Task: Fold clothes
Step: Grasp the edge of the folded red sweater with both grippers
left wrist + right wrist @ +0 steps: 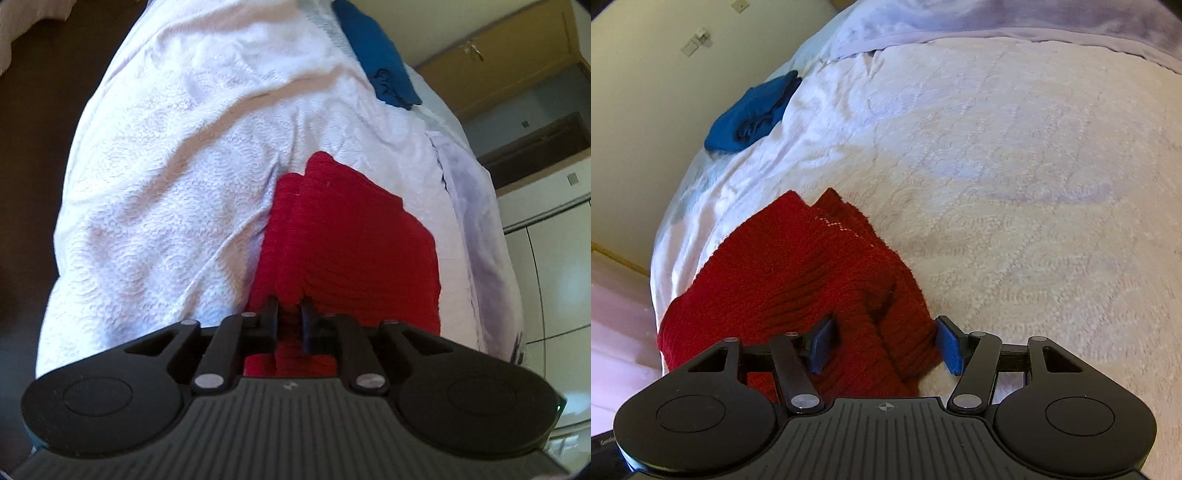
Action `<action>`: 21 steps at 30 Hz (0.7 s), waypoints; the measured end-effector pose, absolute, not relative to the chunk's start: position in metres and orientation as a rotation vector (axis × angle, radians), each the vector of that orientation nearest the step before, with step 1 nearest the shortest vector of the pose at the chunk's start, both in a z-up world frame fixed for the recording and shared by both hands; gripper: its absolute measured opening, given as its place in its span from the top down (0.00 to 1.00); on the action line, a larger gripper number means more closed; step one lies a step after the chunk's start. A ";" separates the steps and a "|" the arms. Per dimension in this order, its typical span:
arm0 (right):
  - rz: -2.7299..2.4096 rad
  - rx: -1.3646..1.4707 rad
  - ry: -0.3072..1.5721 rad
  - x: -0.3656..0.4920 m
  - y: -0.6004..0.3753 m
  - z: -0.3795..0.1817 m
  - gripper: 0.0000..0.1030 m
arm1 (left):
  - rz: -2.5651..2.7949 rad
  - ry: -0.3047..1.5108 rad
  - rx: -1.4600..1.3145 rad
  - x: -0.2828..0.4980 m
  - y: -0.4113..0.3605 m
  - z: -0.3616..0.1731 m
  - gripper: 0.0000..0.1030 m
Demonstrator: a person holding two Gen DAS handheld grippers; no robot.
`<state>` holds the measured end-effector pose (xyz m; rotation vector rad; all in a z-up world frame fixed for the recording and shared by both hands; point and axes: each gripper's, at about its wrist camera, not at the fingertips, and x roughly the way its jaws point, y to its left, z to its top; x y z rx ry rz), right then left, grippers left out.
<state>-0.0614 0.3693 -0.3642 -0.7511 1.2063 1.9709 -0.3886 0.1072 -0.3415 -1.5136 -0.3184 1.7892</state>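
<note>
A red knitted garment lies partly folded on a white textured bedspread. My left gripper is shut on the garment's near edge, fingers close together with red fabric pinched between them. In the right wrist view the same red garment lies bunched at the bed's left side. My right gripper is open, its blue pads on either side of a raised fold of the garment, not closed on it.
A folded blue garment lies at the far edge of the bed; it also shows in the right wrist view. A lilac sheet lies along the bed's top. A wooden cabinet and tiled floor are beside the bed.
</note>
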 end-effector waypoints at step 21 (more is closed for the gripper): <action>2.130 -0.696 1.476 -0.030 0.443 -0.386 0.28 | 1.505 -0.504 -1.551 -0.433 0.132 -0.381 0.65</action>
